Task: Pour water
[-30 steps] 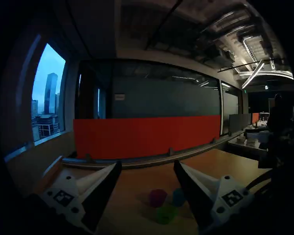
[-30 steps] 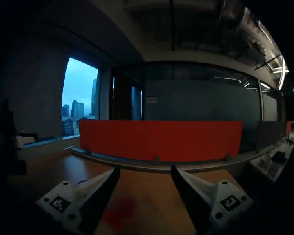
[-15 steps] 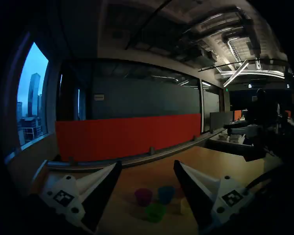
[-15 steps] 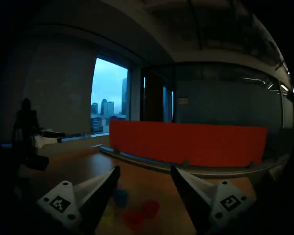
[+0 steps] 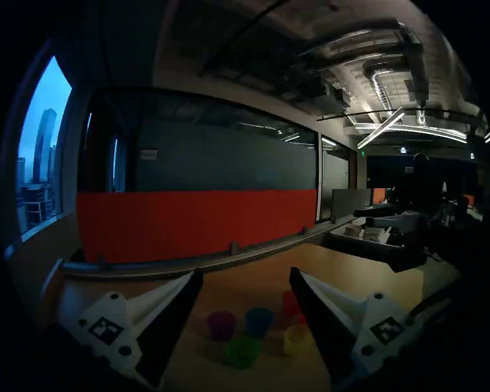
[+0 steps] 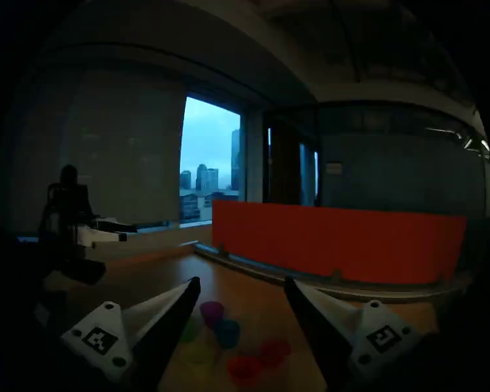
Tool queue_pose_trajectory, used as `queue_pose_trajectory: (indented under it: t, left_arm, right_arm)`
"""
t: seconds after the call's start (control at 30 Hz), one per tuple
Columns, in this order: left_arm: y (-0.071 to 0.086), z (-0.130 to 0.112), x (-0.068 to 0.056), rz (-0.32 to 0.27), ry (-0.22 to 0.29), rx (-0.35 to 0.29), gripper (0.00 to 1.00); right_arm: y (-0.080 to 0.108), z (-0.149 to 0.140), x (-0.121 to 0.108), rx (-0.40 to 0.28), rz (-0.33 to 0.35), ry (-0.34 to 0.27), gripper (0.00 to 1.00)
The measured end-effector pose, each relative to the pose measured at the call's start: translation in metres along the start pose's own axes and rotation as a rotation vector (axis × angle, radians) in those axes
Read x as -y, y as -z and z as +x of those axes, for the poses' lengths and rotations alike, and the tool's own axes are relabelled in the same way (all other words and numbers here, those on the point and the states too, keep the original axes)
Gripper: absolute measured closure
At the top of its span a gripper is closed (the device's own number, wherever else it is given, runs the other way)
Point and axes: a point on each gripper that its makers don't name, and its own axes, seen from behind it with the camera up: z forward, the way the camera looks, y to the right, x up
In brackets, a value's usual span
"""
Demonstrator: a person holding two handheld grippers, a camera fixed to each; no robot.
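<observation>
Several small coloured cups stand grouped on the wooden table (image 5: pixel 349 268). In the left gripper view a purple cup (image 5: pixel 221 325), a blue cup (image 5: pixel 259 321), a green cup (image 5: pixel 243 351), a yellow cup (image 5: pixel 297 338) and a red cup (image 5: pixel 289 302) sit low between my fingers. My left gripper (image 5: pixel 245 271) hangs open above them, holding nothing. In the right gripper view the purple cup (image 6: pixel 212 312), blue cup (image 6: pixel 228 332) and two red cups (image 6: pixel 274 351) lie below my right gripper (image 6: pixel 240 281), which is open and empty. The room is dim, and I cannot tell whether any cup holds water.
A red partition (image 5: pixel 199 222) runs along the table's far edge, with glass above it and a window (image 6: pixel 209 173) to the side. A dark silhouette with pale objects stands at the right (image 5: pixel 408 222) of the left gripper view and at the left (image 6: pixel 68 222) of the right gripper view.
Both views have swung. In the left gripper view the cups slid left and the yellow and red ones came in. The right gripper view turned left, bringing more cups and the window into sight.
</observation>
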Motion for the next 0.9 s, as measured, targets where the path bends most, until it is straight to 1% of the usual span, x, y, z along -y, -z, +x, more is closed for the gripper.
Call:
queue_pose_trajectory:
  t: [0.2, 0.3, 0.57, 0.77, 0.9]
  left_arm:
    - [-0.001, -0.008, -0.006, -0.041, -0.015, 0.025, 0.02]
    - [-0.002, -0.013, -0.007, -0.056, -0.022, 0.045, 0.02]
    - [-0.003, -0.032, -0.009, -0.086, -0.042, 0.103, 0.02]
    - [-0.006, -0.047, -0.009, -0.096, -0.061, 0.138, 0.02]
    - [-0.008, -0.058, -0.006, -0.092, -0.057, 0.157, 0.02]
  right_arm:
    - [-0.008, -0.005, 0.008, 0.037, 0.047, 0.014, 0.01]
    - [-0.011, -0.009, 0.013, 0.068, 0.083, 0.027, 0.01]
    - [-0.015, -0.023, 0.019, 0.148, 0.138, 0.053, 0.0]
    - [-0.021, -0.03, 0.02, 0.171, 0.146, 0.068, 0.0]
    - [-0.025, -0.035, 0.021, 0.188, 0.159, 0.068, 0.0]
